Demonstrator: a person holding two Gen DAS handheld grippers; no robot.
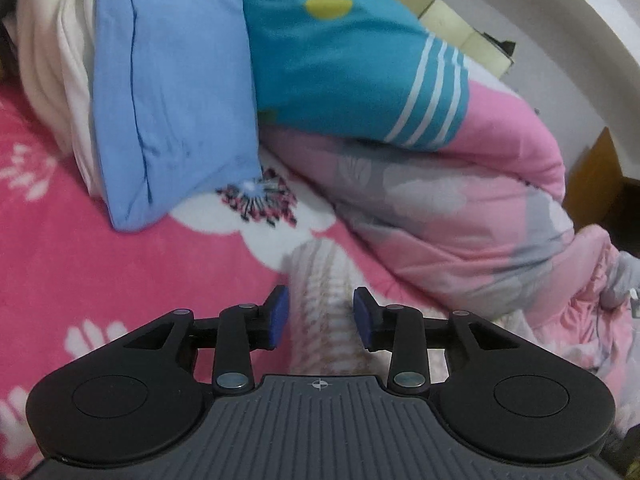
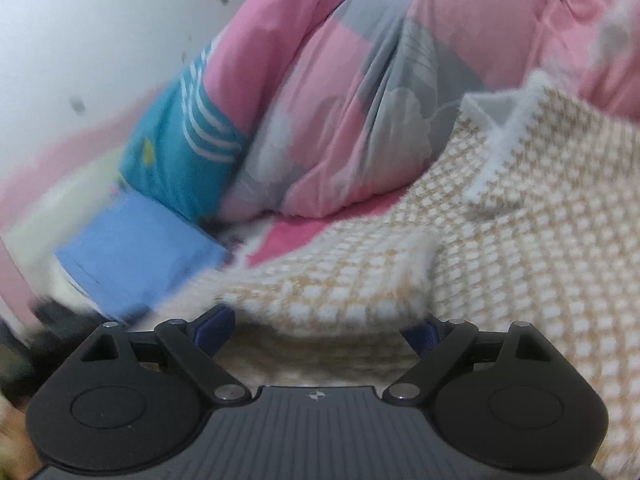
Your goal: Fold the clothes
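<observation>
The knitted garment [image 2: 520, 216] lies spread on the pink blanket [image 1: 80, 240], one strip between the left gripper's [image 1: 321, 316] spread pads, a fold between the right gripper's [image 2: 324, 330] wide-apart pads. Judging so, grasping comes: both must close.

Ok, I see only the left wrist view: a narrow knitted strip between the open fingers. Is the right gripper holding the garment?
Observer: No. The right gripper is wide open, and a fold of the knitted garment lies across the gap between its fingers.
Operator: And how does the rest of it lie?
Observer: It spreads broadly ahead and to the right of that gripper. A white trimmed edge shows close to the pink quilt.
</observation>
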